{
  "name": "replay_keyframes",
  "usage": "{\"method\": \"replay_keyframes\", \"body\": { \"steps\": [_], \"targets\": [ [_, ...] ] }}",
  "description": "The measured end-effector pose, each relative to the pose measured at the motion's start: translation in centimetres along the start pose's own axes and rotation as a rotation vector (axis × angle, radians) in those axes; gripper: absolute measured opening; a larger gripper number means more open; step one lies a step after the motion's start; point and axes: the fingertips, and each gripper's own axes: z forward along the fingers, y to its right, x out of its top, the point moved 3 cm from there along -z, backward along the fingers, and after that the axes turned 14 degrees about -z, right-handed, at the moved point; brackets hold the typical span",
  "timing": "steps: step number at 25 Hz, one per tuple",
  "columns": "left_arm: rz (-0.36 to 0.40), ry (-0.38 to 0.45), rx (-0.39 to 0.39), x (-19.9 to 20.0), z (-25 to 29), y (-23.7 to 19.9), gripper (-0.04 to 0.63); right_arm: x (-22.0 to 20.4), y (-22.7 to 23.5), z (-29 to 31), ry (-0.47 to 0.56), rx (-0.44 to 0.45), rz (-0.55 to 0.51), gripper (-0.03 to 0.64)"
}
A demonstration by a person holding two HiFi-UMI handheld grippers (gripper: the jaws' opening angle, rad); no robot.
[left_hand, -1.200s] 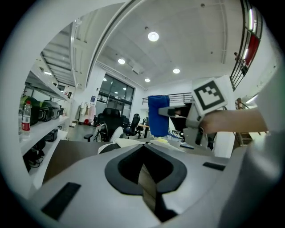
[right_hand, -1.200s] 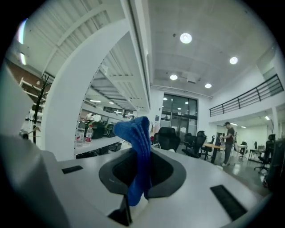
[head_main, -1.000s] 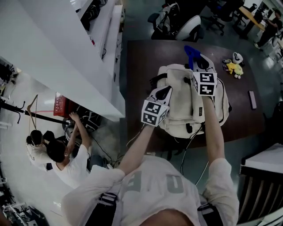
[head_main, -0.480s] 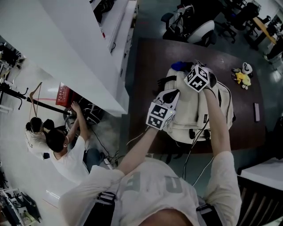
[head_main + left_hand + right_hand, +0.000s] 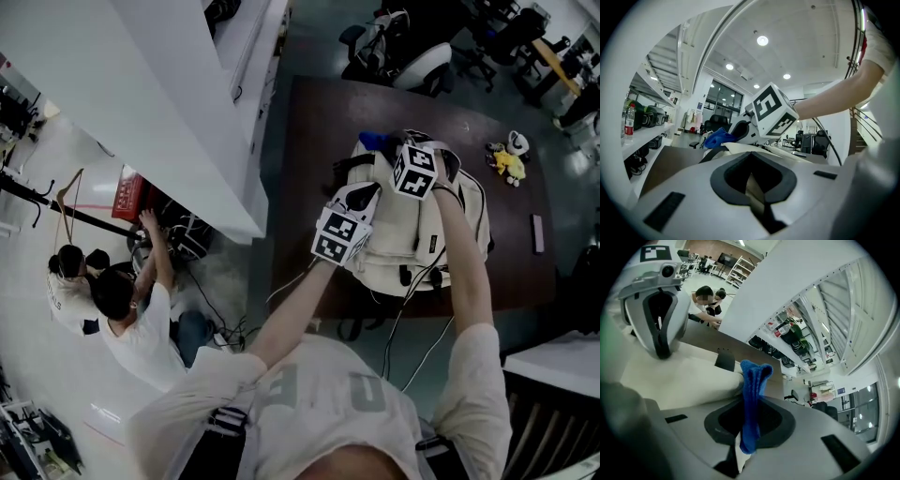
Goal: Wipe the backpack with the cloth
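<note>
Pinching a thin fold of the cream fabric backpack (image 5: 389,242) in my left claw (image 5: 364,195), I have those jaws pressed tight together. In the left gripper view the pale strip shows in the slot where they meet. The backpack lies flat on the dark brown table (image 5: 309,141), close to the near edge, with its black straps hanging off toward me. My left claw sits at the pack's left side, its marker cube turned up toward my head.

My right claw (image 5: 747,427) is clamped on the blue terry cloth (image 5: 752,394). The cloth stands up out of the closed jaws as a folded, upright band with a rounded top. In the head view this claw is over the far end of the backpack, and the cloth shows as a blue patch at the pack's top left corner. In the right gripper view the cloth lies right at the cream edge of the pack. I cannot tell whether it presses on the fabric or only sits beside it. The two claws are near each other but apart.

A small yellow plush toy (image 5: 511,161) lies on the table well off to the right of the pack. Two people (image 5: 117,300) crouch on the pale floor at the left.
</note>
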Motion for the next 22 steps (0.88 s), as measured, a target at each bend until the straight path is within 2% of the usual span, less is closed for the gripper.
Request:
{"method": "replay_keyframes", "body": {
  "steps": [4, 8, 13, 17, 22],
  "targets": [
    [0.017, 0.008, 0.018, -0.2, -0.7, -0.2, 0.003, 0.9, -1.0, -1.5, -0.003, -0.018, -0.011, 0.043],
    [-0.009, 0.039, 0.052, 0.2, -2.3, -0.7, 0.003, 1.9, -2.3, -2.8, -0.018, -0.017, -0.032, 0.043],
    [0.084, 0.047, 0.089, 1.0, -5.3, -1.0, 0.003, 2.7, -4.3, -4.5, -0.009, -0.047, 0.038, 0.043],
    [0.061, 0.062, 0.123, 1.4, -7.6, -1.8, 0.003, 3.3, -5.6, -5.7, -0.019, -0.065, 0.081, 0.043],
    [0.061, 0.066, 0.108, 1.4, -9.4, -1.2, 0.003, 4.2, -7.3, -7.5, -0.043, -0.054, 0.074, 0.043]
  ]
}}
